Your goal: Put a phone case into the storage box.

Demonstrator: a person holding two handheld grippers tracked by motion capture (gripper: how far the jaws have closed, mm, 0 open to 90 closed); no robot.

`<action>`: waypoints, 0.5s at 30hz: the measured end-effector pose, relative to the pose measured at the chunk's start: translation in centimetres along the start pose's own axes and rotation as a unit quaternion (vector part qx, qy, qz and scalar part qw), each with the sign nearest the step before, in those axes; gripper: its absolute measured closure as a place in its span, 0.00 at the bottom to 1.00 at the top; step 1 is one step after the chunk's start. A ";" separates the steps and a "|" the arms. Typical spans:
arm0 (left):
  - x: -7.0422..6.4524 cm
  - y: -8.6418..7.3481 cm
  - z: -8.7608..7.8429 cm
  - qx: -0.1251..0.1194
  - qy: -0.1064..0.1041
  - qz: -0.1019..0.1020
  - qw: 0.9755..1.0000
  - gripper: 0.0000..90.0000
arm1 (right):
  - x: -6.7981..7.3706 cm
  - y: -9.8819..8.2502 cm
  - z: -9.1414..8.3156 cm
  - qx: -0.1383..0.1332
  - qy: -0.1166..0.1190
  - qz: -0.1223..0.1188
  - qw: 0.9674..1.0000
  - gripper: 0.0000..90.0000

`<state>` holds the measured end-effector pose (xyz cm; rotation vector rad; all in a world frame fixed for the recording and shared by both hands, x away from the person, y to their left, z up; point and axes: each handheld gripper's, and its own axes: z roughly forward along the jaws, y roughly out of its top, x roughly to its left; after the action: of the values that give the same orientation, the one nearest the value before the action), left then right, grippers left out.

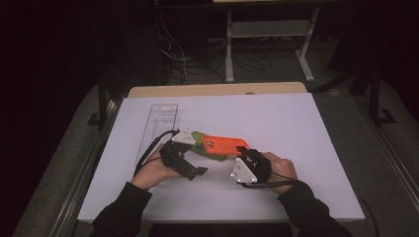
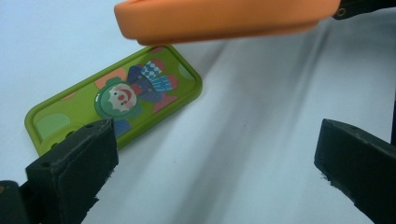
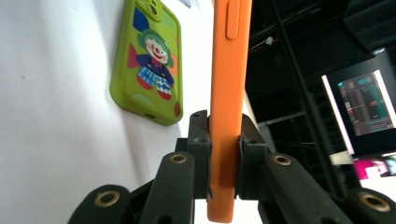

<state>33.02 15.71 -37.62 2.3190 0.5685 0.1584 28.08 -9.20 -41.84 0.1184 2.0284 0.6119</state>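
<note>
An orange phone case (image 1: 225,144) hangs just above the white table sheet, pinched at its near end by my right gripper (image 1: 244,150). In the right gripper view both pads clamp the orange case (image 3: 227,93) edge-on. Under and left of it, a green phone case (image 1: 207,150) with a clown picture lies flat on the sheet. It appears in the left gripper view as the green case (image 2: 116,100), with the orange case (image 2: 224,18) hovering over it. My left gripper (image 1: 190,153) stands open beside the green case, its wide-apart pads (image 2: 74,168) holding nothing.
A clear plastic tray (image 1: 158,126) lies on the sheet at the left rear. The white sheet (image 1: 296,128) stretches bare to the right. Beyond the table's far edge stand a desk frame (image 1: 269,44) and cables on the floor.
</note>
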 end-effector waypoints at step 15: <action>0.1 -0.1 0.0 0.000 0.005 -0.002 1.000 0.00 | -1.2 -0.6 0.1 -0.010 0.069 0.142 0.987 0.86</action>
<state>33.08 15.77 -37.68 2.3183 0.5778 0.1679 28.88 -10.10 -41.24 0.3668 2.1564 0.8370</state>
